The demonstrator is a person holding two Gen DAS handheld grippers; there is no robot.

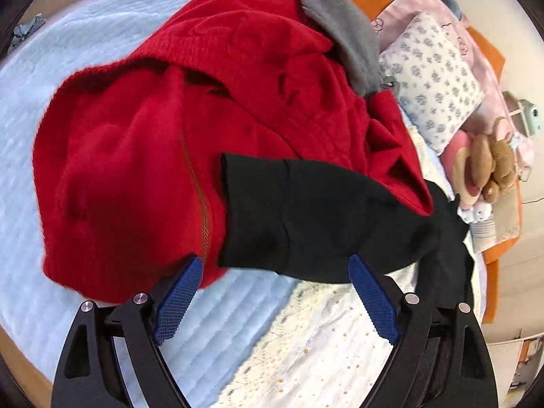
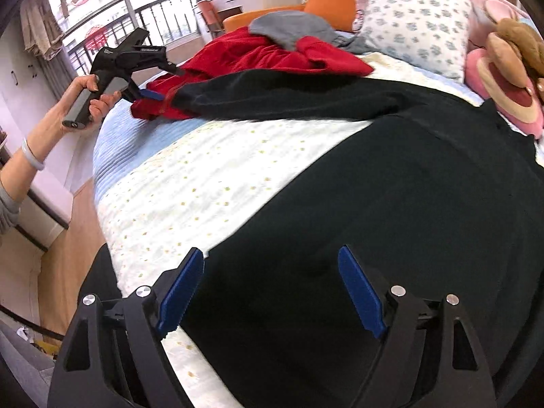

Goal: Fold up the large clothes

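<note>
Since the large black long-sleeved garment (image 2: 391,187) lies spread over the pale dotted bedcover (image 2: 204,176), filling the right of the right wrist view, both tools hover wide open: left gripper (image 1: 275,292) above its sleeve cuff, right gripper (image 2: 272,289) over the body, nothing held, presumably before a fold.

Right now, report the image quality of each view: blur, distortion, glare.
Left wrist view: heavy fisheye bending, dark vignette at the corners, the red garment and black sleeve softened by motion blur. Right wrist view: same barrel distortion, the window blown out by daylight, the black garment nearly featureless, edges slightly smeared.
</note>
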